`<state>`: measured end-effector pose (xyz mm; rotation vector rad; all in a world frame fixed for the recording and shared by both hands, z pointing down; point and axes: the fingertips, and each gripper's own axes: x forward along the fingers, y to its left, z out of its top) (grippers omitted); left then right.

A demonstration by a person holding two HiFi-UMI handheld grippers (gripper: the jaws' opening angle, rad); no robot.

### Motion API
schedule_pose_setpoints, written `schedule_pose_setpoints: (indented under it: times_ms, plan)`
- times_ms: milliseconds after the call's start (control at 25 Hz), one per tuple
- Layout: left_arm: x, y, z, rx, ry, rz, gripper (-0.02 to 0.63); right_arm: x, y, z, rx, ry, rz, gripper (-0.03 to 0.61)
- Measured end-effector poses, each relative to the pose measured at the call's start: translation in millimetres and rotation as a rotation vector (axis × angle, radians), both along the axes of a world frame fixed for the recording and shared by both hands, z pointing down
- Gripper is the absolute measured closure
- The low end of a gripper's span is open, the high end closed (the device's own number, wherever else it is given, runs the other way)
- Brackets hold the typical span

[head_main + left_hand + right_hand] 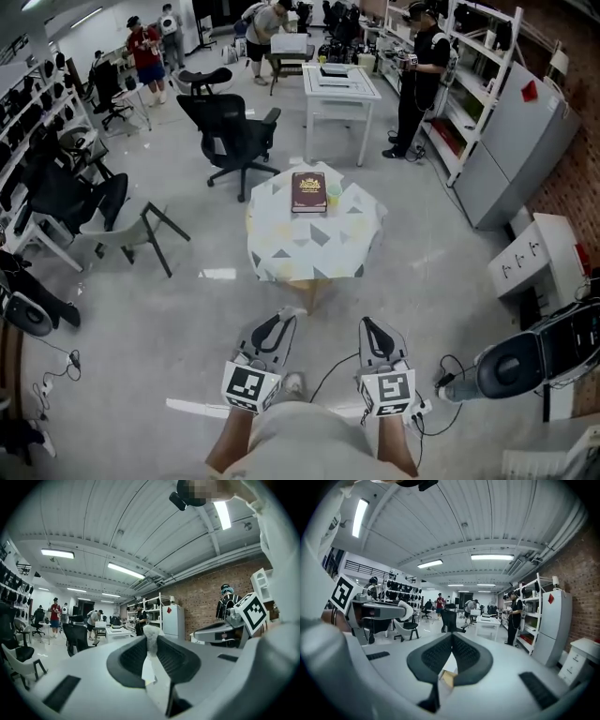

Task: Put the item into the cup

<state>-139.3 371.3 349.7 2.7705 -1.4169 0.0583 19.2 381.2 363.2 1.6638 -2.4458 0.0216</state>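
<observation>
A small round table (281, 253) with a triangle-patterned cloth stands ahead of me. On its far side lies a dark red book (308, 191), and a pale green cup (335, 195) stands just to the book's right. Both grippers are held low and close to my body, well short of the table. My left gripper (281, 320) (151, 632) has its jaws together with nothing in them. My right gripper (367, 324) (452, 637) is likewise shut and empty. The inside of the cup is too small to make out.
A black office chair (232, 138) and a white table (339, 89) stand beyond the round table. A white chair (122, 228) is at the left, grey cabinets (511, 155) at the right. Cables (441, 384) trail on the floor near my feet. Several people stand at the back.
</observation>
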Motion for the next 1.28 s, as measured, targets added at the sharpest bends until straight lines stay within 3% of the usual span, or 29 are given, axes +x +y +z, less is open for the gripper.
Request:
schedule_pose_setpoints:
  times_ms: [680, 1280]
  plan:
    - [-32, -94, 10, -0.017, 0.027, 0.056, 0.540, -28, -80, 13, -0.045, 0.018, 0.066, 0.572]
    - [-38, -142, 21, -0.043, 0.044, 0.025, 0.540, -32, -131, 27, -0.077, 0.021, 0.057, 0.572]
